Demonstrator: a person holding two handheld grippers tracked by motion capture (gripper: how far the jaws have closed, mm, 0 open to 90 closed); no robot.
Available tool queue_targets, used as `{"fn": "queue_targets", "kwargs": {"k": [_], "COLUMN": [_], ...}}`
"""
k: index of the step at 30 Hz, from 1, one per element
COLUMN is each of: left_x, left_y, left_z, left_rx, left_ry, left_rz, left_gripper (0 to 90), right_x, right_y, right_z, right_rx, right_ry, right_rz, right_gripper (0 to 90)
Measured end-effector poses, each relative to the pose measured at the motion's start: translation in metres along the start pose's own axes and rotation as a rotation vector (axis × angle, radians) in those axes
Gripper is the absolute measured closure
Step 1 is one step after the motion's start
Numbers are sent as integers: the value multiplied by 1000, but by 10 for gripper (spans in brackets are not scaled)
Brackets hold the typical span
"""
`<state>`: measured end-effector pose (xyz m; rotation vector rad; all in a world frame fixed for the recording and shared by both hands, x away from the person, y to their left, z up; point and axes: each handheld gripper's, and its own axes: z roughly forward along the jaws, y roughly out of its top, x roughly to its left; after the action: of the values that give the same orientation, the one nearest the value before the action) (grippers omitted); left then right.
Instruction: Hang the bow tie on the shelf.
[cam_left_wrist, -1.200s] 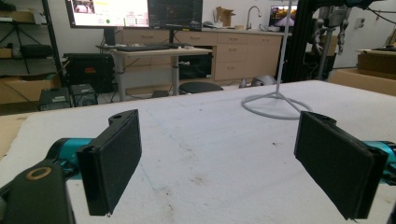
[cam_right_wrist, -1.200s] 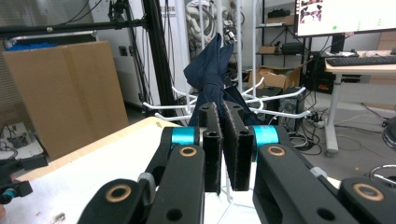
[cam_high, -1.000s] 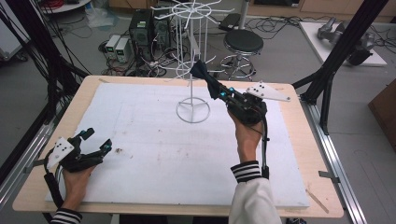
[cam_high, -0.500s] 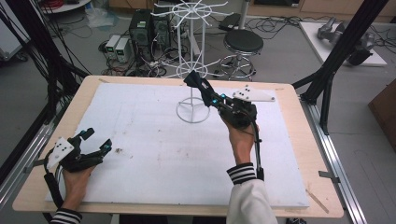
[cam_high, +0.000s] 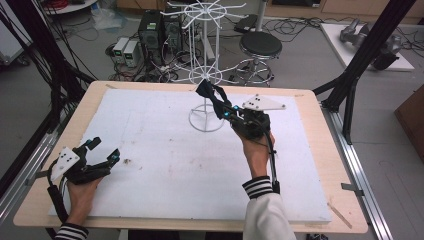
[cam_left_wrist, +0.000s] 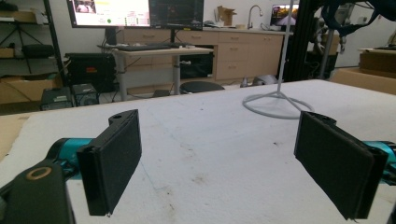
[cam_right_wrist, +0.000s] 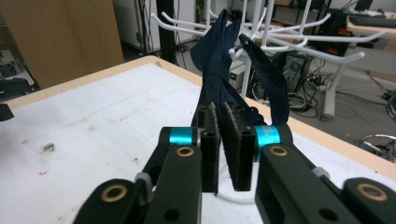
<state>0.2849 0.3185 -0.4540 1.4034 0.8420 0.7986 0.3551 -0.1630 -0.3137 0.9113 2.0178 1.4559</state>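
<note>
- The right hand-held gripper (cam_high: 223, 106) is clamped on a dark blue cloth strip (cam_right_wrist: 219, 60); the strip's long axis runs forward past its jaws, onto a hook of the white wire rack (cam_high: 205, 75).
- The right gripper view shows the strip's loop over the hook.
- The left hand-held gripper (cam_high: 102, 151) rests agape on the table (cam_high: 150, 150).

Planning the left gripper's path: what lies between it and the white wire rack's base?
Only bare, stained white foam board between left gripper and white wire rack's ring base, per high view.
</note>
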Motion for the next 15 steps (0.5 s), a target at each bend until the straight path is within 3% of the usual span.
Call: {"fn": "queue_targets", "kwargs": {"k": [3, 6, 8, 10, 15], "left_x": [0, 0, 0, -1, 0], "left_y": [0, 0, 0, 0, 0], "left_z": [0, 1, 1, 1, 0], "left_rx": [5, 5, 6, 9, 1], "left_ry": [4, 6, 6, 5, 5], "left_rz": [0, -2, -1, 3, -2], "left_gripper": [154, 154, 154, 154, 154], "right_x": [-2, -3, -5, -7, -9], "right_y": [-1, -2, -3, -6, -18], "right_z": [3, 5, 3, 0, -14], "right_rx": [8, 9, 13, 0, 0], "right_ry": [-14, -88, -120, -131, -113], "right_rz": [-1, -17, -8, 4, -6], "right_gripper": [619, 303, 182, 118, 110]}}
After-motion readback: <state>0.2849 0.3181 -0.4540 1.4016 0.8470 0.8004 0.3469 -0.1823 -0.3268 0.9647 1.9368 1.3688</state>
